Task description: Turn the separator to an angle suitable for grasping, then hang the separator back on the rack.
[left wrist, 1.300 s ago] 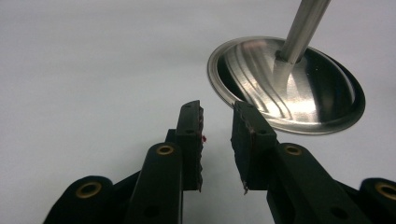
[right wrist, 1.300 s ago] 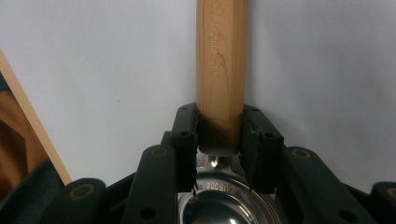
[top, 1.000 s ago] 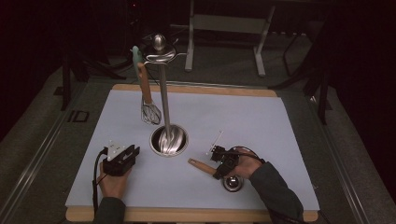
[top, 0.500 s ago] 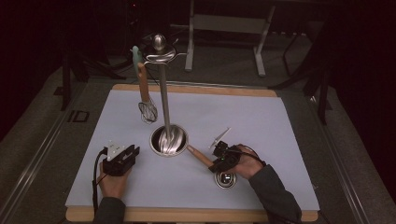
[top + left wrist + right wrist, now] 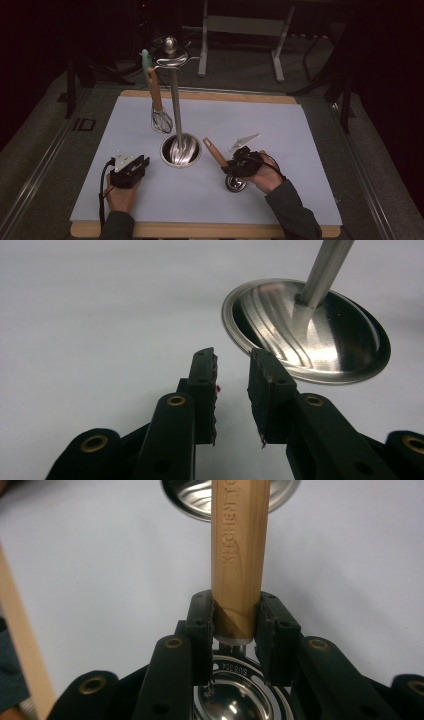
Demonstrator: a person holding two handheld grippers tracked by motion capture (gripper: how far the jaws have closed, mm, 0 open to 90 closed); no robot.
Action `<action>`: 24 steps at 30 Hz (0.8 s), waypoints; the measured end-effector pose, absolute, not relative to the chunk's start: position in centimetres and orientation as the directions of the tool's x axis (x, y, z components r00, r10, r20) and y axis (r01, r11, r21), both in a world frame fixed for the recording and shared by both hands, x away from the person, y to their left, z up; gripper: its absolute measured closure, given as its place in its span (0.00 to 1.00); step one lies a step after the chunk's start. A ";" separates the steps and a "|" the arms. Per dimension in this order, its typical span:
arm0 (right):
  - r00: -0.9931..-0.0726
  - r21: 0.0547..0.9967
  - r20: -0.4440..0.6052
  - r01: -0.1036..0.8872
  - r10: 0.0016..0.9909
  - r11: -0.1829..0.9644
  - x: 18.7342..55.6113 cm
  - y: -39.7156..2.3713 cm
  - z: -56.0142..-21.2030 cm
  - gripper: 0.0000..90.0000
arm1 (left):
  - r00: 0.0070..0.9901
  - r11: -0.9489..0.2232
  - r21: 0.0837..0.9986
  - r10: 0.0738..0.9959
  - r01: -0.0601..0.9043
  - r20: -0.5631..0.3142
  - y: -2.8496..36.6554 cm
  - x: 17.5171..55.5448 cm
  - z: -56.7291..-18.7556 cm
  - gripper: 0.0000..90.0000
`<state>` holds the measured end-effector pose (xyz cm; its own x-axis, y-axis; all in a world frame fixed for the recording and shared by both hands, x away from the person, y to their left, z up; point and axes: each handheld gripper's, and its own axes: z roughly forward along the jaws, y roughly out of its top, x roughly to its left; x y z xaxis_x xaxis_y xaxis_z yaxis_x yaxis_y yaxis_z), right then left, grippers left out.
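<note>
A steel utensil stand rises from a round base [image 5: 181,150] near the mat's middle, and a whisk [image 5: 161,120] with a wooden handle hangs from its top ring. My right gripper [image 5: 227,162] is shut on the wooden handle [image 5: 215,151] of a utensil whose steel bowl [image 5: 235,183] sits low by the hand. In the right gripper view the jaws [image 5: 236,625] clamp the handle [image 5: 239,545] just above the bowl [image 5: 235,690]. It points toward the stand's base [image 5: 195,500]. My left gripper [image 5: 142,162] rests left of the base, open and empty [image 5: 232,390], facing the base [image 5: 310,335].
A pale mat [image 5: 280,125] covers a wooden board [image 5: 210,231] whose edges show at front and back. Metal frame legs [image 5: 277,45] stand on the dark floor behind the table. The board's edge [image 5: 17,620] runs along the left of the right gripper view.
My right hand has risen a little with the utensil, and the handle's free end has tipped upward toward the stand. The left gripper has stayed where it was.
</note>
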<state>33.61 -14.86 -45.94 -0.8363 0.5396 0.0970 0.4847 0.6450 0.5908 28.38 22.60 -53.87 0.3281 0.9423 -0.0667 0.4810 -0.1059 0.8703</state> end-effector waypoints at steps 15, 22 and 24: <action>-0.852 0.655 0.078 0.435 0.518 0.617 32.6 -14.3 -44.4 0.79 | 0.327 -0.104 0.870 0.942 0.481 -0.068 22.6 28.4 -53.9 0.81; -0.845 0.694 0.058 0.417 0.532 0.587 32.2 -14.1 -43.8 0.79 | 0.328 -0.108 0.870 0.943 0.481 -0.064 22.6 28.4 -53.9 0.81; -0.843 0.707 0.061 0.414 0.534 0.573 32.1 -14.1 -43.6 0.79 | 0.327 -0.108 0.871 0.943 0.480 -0.064 22.6 28.4 -53.9 0.80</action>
<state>32.12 -14.07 -43.58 -0.8430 0.5344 0.0611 0.4143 0.5727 0.7074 28.38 22.58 -53.88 0.3274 0.9427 -0.0641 0.4802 -0.1075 0.8705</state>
